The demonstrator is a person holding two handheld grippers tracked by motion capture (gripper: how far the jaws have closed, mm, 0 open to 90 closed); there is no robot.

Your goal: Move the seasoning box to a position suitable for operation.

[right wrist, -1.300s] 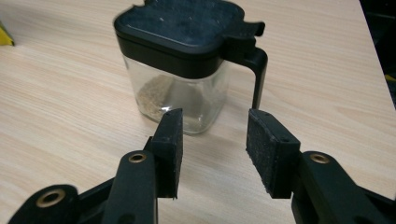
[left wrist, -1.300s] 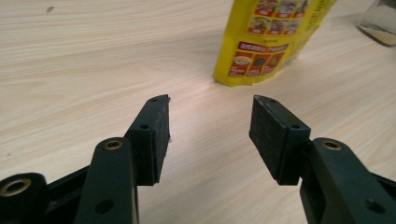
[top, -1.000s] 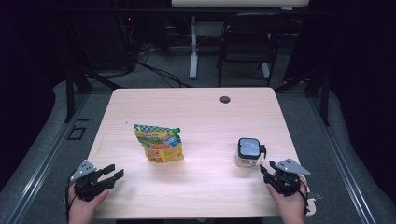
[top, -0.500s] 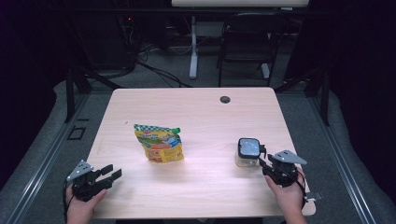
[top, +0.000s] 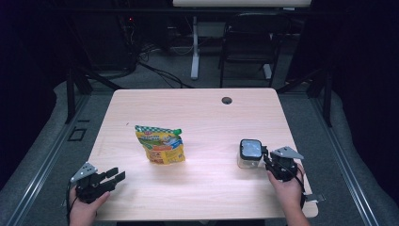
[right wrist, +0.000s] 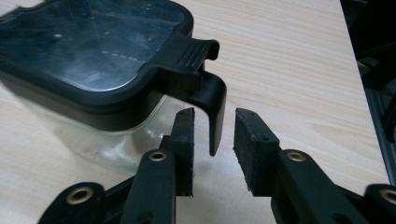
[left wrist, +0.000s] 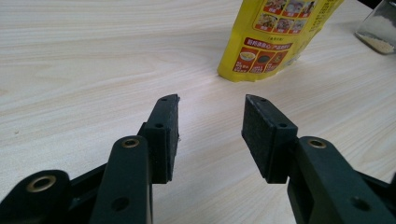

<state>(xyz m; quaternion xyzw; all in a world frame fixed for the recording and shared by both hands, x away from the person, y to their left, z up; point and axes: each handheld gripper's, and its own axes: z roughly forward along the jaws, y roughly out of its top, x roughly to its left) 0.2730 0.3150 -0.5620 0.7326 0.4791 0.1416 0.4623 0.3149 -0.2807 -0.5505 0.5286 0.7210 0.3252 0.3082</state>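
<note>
A clear glass jar [top: 250,151] with a black latched lid [right wrist: 93,42] stands at the table's right front. My right gripper [top: 266,157] is right beside it. Its jaws have just been closing and stand on either side of the lid's hanging black latch [right wrist: 212,100], with small gaps still visible, in the right gripper view [right wrist: 214,114]. A yellow snack bag [top: 160,145] with a green cap lies in the table's middle left. My left gripper [top: 117,175] rests at the front left, pointing at the bag [left wrist: 275,37]. Its jaws [left wrist: 210,105] have just narrowed a little and hold nothing.
The light wooden table [top: 197,113] has a round cable hole [top: 227,100] near its far edge. Beyond the table stand a chair [top: 249,42] and a desk leg [top: 195,47] on a dark floor. The jar [left wrist: 380,28] shows at the top right of the left gripper view.
My right gripper has moved forward and left up to the jar, and its jaws have narrowed around the latch. The left gripper's jaws have narrowed slightly; that hand stayed put.
</note>
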